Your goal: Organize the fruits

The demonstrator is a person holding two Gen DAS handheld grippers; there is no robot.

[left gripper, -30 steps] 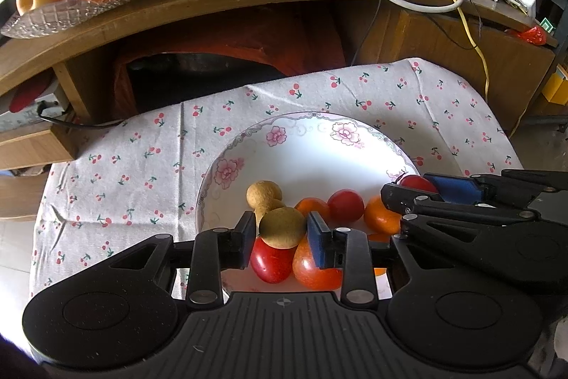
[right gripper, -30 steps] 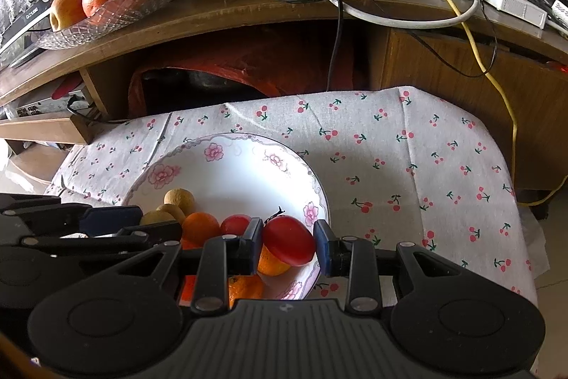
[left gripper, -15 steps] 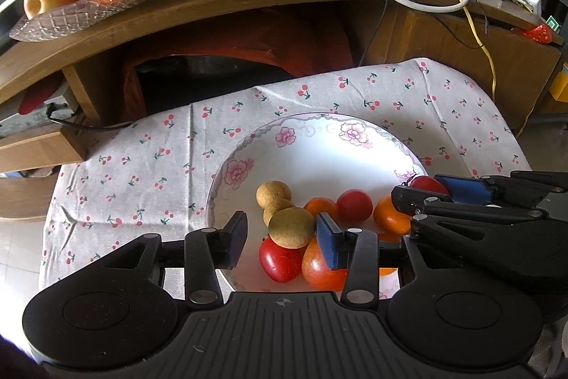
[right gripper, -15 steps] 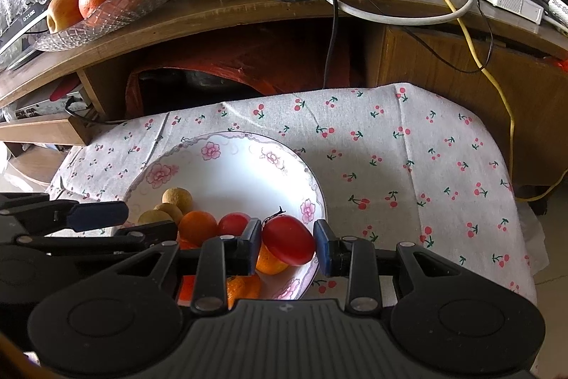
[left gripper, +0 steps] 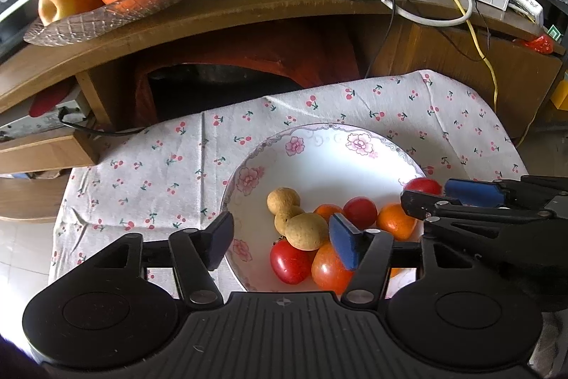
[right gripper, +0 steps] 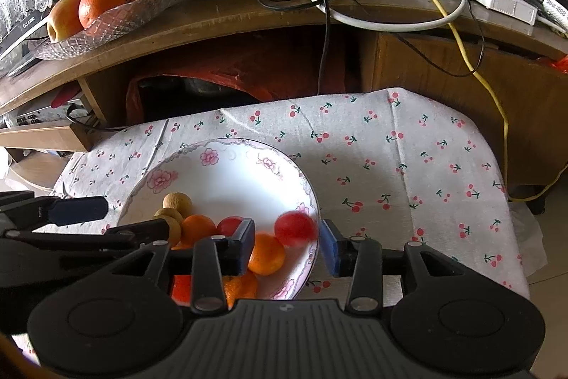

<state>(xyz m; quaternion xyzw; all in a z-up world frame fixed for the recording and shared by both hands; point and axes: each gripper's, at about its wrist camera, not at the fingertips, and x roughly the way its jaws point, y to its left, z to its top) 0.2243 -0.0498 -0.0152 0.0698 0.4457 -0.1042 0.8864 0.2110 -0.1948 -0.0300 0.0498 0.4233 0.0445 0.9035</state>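
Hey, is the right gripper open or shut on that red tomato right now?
Open. The right gripper has its fingers spread wide, and the blurred red tomato sits between them, touching neither, over the plate.

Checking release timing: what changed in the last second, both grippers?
Both let go. The left gripper opened off the tan fruit, which now rests on the pile in the plate. The right gripper opened off the red tomato; it shows blurred between the fingers, seemingly dropping at the plate's rim. Plate, cloth and the other fruit stayed put.
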